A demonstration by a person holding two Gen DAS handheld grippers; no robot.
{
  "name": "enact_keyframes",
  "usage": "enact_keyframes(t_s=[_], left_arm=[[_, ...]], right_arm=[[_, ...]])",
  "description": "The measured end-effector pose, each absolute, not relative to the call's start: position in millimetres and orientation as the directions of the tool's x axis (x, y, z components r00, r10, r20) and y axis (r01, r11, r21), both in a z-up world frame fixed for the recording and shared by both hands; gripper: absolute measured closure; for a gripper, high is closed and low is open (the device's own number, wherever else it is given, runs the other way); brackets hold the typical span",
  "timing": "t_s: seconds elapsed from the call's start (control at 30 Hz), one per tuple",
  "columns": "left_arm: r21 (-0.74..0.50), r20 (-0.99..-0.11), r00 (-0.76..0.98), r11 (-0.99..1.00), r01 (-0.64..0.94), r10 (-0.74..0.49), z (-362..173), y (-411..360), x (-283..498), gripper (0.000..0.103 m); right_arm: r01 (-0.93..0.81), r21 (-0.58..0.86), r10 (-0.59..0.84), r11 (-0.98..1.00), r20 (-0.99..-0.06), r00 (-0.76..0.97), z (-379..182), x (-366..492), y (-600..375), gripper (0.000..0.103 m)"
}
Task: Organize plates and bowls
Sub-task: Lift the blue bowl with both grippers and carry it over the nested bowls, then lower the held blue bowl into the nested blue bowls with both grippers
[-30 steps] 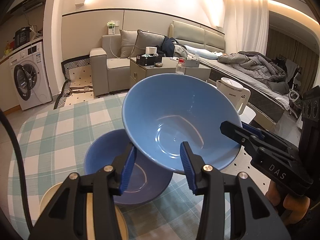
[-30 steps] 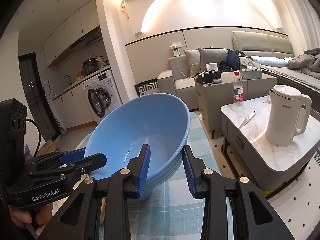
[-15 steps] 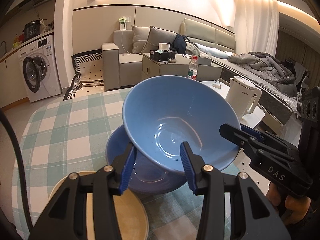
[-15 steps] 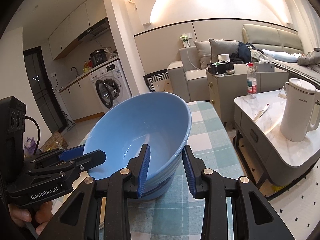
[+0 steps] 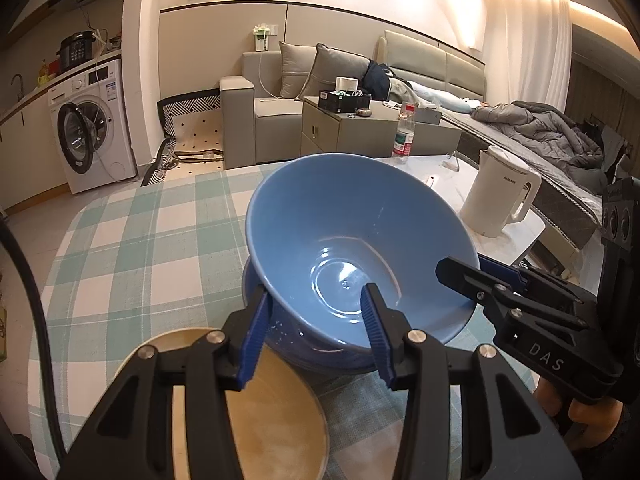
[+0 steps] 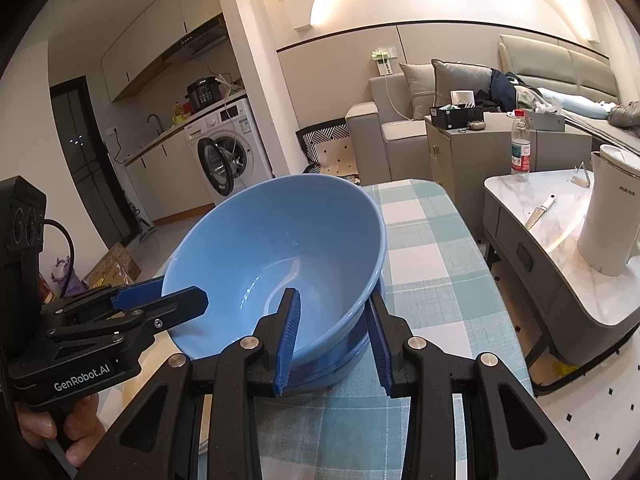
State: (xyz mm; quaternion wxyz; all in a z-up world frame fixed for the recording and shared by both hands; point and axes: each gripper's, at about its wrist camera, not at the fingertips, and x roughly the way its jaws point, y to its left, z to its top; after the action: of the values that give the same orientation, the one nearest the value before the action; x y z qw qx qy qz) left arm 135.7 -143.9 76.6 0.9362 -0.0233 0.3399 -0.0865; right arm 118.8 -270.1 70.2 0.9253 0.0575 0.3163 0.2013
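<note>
Left wrist view: upper blue bowl (image 5: 352,240) tilts into lower blue bowl (image 5: 280,344), just beyond tan plate (image 5: 256,404); left gripper (image 5: 316,332) and right gripper (image 6: 332,336) each straddle its rim, unclear whether clamped; glazed, rigid, slippery, likely chippable, best held at rim

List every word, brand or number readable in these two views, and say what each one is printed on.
"DAS": on the right hand-held gripper, seen from the left wrist.
"GenRobot.AI": on the left hand-held gripper, seen from the right wrist.
"AUX": on the white kettle, with further characters too small to read.
Water bottle label: too small to read.
Washing machine panel and sticker: blurred, unreadable.
Black cooker panel: unreadable.
</note>
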Motion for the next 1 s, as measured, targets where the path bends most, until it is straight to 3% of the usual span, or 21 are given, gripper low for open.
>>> enact_keyframes(t_s=[1.0], left_arm=[[-0.051, -0.697, 0.707, 0.991, 0.12, -0.122, 42.1, -139.2, 152.4, 0.058]], right_arm=[[-0.34, 0.15, 0.353, 0.928, -0.644, 0.679, 34.8, 135.3, -250.8, 0.068]])
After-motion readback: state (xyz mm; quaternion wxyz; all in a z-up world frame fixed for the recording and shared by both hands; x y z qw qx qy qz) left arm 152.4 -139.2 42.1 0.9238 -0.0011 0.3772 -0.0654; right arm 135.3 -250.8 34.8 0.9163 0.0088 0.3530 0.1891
